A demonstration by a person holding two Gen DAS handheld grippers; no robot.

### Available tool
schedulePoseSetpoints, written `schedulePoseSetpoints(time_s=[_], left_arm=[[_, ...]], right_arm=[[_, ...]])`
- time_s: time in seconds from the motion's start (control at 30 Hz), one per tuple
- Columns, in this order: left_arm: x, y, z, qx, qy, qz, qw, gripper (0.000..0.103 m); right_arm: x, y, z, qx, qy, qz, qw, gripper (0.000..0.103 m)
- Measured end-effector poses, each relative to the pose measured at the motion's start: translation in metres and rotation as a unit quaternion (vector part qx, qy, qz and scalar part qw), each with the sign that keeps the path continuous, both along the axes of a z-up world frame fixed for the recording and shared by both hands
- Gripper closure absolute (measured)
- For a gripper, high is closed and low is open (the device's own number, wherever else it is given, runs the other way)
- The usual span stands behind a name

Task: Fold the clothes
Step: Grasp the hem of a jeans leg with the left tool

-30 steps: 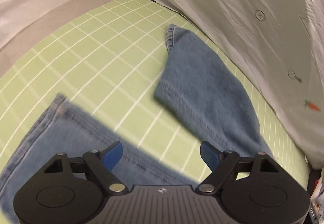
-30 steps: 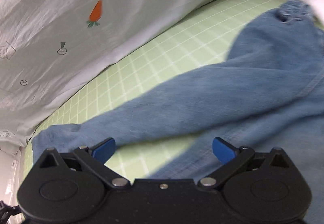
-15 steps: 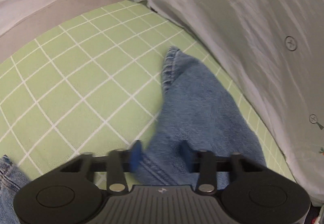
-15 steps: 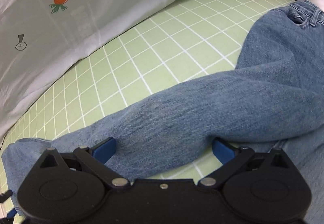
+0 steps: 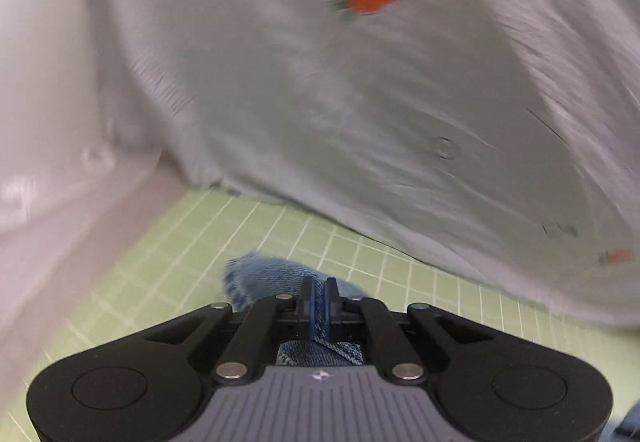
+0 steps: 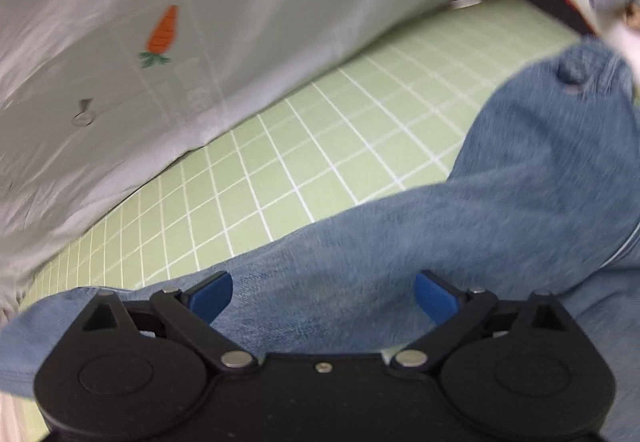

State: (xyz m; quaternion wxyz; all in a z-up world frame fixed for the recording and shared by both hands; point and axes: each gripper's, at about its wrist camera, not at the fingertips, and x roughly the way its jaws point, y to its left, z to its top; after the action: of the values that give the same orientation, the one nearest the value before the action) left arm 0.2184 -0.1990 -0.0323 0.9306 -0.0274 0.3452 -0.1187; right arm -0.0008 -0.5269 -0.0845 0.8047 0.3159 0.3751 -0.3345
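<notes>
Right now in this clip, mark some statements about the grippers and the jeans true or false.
1. The left gripper is shut on denim of the jeans. True.
2. The right gripper is clamped on a trouser leg. False: its jaws stand wide open over the leg.
3. The jeans lie on a green gridded mat. True.
4. The white sheet behind shows a printed banana. False: it is a carrot.

Left claw (image 5: 319, 300) pinched closed, seemingly raised, right claw (image 6: 323, 296) spread wide
</notes>
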Motion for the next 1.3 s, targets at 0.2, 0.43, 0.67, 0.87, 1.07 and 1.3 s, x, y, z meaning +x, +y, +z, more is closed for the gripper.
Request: schedulePoseSetpoints(time_s=[0.2, 0.43, 0.67, 0.87, 1.07, 1.3], left_arm=[[-0.012, -0.036, -0.068, -0.021, 0.129, -0.055, 0.99, 0.092], [-0.03, -0.001, -0.079, -0.088, 0.148, -0.025, 0.9848, 0.067], [-0.038, 0.071, -0.071, -0.109, 0.144, 0.096, 0.9788, 0.059], [-0.027, 0.089, -0.089, -0.095, 0.169, 0.134, 0.9718, 0.061], [-0.011, 0.078, -0.102, -0.088, 0.183, 0.13, 0.9706, 0.06], [0.02, 0.041, -0.101, -0.094, 0.153, 0.09, 0.9796, 0.05]], right_arm=[[-0.01, 0.015, -0.004, 0.001, 0.023, 0.023, 0.999, 0.004], [-0.015, 0.032, -0.007, -0.009, 0.051, 0.05, 0.997, 0.004], [-0.003, 0.042, -0.014, -0.014, 0.07, 0.072, 0.995, 0.004], [0.006, 0.047, -0.015, -0.022, 0.083, 0.092, 0.992, 0.004], [0.011, 0.049, -0.018, -0.024, 0.096, 0.101, 0.99, 0.004], [0.015, 0.051, -0.022, -0.028, 0.109, 0.109, 0.988, 0.004]])
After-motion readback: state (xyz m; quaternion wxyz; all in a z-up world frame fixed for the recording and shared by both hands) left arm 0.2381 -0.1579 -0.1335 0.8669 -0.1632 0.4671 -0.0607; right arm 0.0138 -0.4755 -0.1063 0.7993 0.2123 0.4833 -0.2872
